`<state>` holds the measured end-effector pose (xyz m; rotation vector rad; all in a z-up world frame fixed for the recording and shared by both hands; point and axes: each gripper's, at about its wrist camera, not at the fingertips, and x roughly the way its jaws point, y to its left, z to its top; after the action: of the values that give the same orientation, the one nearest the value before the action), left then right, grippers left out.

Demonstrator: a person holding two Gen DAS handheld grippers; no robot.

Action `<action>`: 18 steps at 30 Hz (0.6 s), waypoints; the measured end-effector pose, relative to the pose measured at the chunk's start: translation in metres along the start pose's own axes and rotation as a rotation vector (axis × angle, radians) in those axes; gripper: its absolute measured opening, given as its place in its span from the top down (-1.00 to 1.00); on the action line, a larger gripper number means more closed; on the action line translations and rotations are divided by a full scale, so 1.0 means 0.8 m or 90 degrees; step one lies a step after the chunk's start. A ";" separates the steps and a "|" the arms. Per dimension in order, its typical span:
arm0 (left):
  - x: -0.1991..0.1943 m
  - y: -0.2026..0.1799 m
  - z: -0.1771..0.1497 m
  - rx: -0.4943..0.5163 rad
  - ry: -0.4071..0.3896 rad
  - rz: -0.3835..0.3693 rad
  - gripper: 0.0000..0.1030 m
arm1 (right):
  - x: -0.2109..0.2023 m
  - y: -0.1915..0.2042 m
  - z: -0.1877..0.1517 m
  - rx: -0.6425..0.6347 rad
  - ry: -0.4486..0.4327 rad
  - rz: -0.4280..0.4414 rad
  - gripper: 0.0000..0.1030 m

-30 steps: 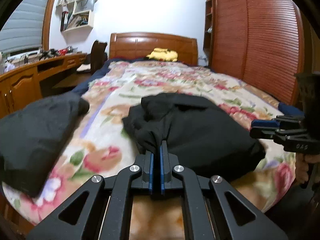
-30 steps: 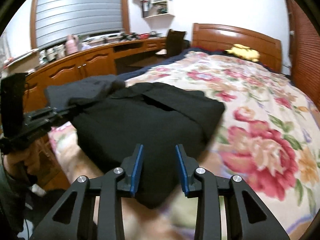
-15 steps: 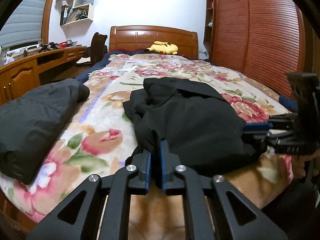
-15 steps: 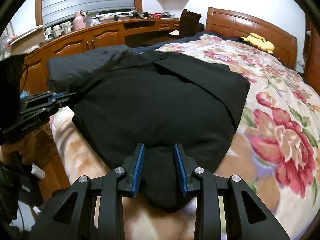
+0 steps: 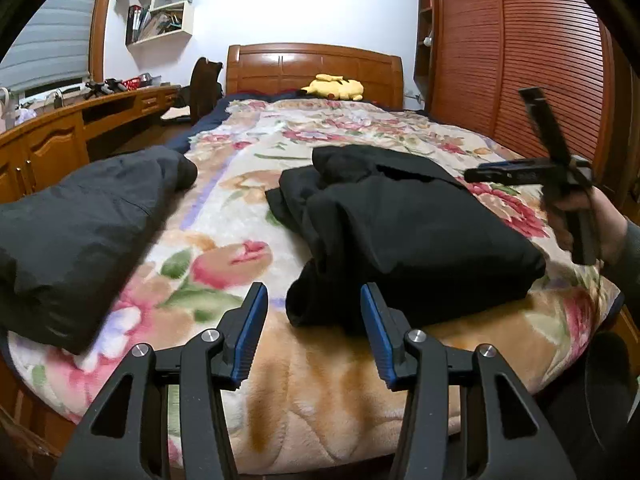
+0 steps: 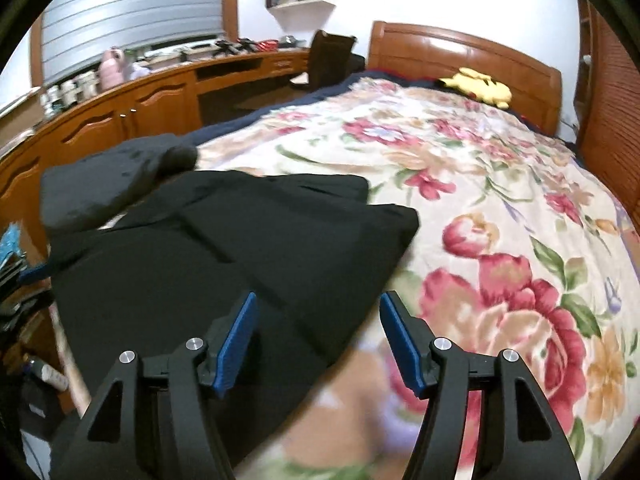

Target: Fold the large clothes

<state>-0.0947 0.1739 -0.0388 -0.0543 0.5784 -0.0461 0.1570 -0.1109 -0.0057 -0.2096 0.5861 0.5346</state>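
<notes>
A folded black garment (image 5: 404, 228) lies near the foot of the bed on the floral blanket (image 5: 224, 216); it also shows in the right wrist view (image 6: 224, 252). My left gripper (image 5: 311, 326) is open and empty, just short of the garment's near edge. My right gripper (image 6: 318, 336) is open and empty, above the garment's near corner. In the left wrist view the right gripper (image 5: 520, 172) is held in a hand above the bed's right side.
A second folded dark garment (image 5: 76, 224) lies at the bed's left edge. A yellow plush toy (image 5: 334, 87) sits by the wooden headboard (image 5: 312, 68). A wooden desk with cabinets (image 6: 132, 108) runs along the left. Slatted wardrobe doors (image 5: 520, 60) stand on the right.
Both grippers have opened and let go of the black garment. Both have pulled back from it, and the right one has risen and swung right.
</notes>
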 end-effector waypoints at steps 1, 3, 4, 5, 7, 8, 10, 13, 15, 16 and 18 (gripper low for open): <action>0.003 0.001 -0.001 -0.002 0.003 0.001 0.04 | 0.009 -0.004 0.004 0.003 0.005 -0.005 -0.27; 0.008 0.003 -0.002 -0.008 0.010 0.000 0.04 | 0.026 -0.012 0.013 0.017 0.013 -0.004 -0.28; 0.011 0.005 -0.002 -0.012 0.012 -0.004 0.04 | 0.035 -0.015 0.018 0.027 0.016 0.000 -0.28; 0.013 0.006 -0.002 -0.016 0.013 -0.009 0.04 | 0.042 -0.020 0.021 0.038 0.017 0.003 -0.30; 0.016 0.008 -0.003 -0.022 0.016 -0.014 0.04 | 0.051 -0.028 0.028 0.056 0.013 0.012 -0.38; 0.018 0.009 -0.003 -0.026 0.018 -0.017 0.04 | 0.057 -0.032 0.031 0.064 0.012 0.017 -0.41; 0.023 0.008 -0.001 -0.029 0.021 -0.021 0.04 | 0.068 -0.037 0.036 0.079 0.015 0.024 -0.50; 0.027 0.008 -0.001 -0.035 0.027 -0.027 0.04 | 0.088 -0.046 0.039 0.098 0.026 0.030 -0.56; 0.028 0.008 -0.002 -0.034 0.029 -0.027 0.04 | 0.102 -0.050 0.042 0.110 0.036 0.035 -0.58; 0.027 0.007 -0.002 -0.034 0.030 -0.027 0.04 | 0.108 -0.051 0.044 0.116 0.040 0.039 -0.58; 0.028 0.006 -0.003 -0.036 0.034 -0.028 0.04 | 0.120 -0.051 0.044 0.124 0.048 0.044 -0.64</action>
<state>-0.0771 0.1770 -0.0529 -0.1205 0.6313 -0.0749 0.2630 -0.0936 -0.0306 -0.0249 0.7163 0.5341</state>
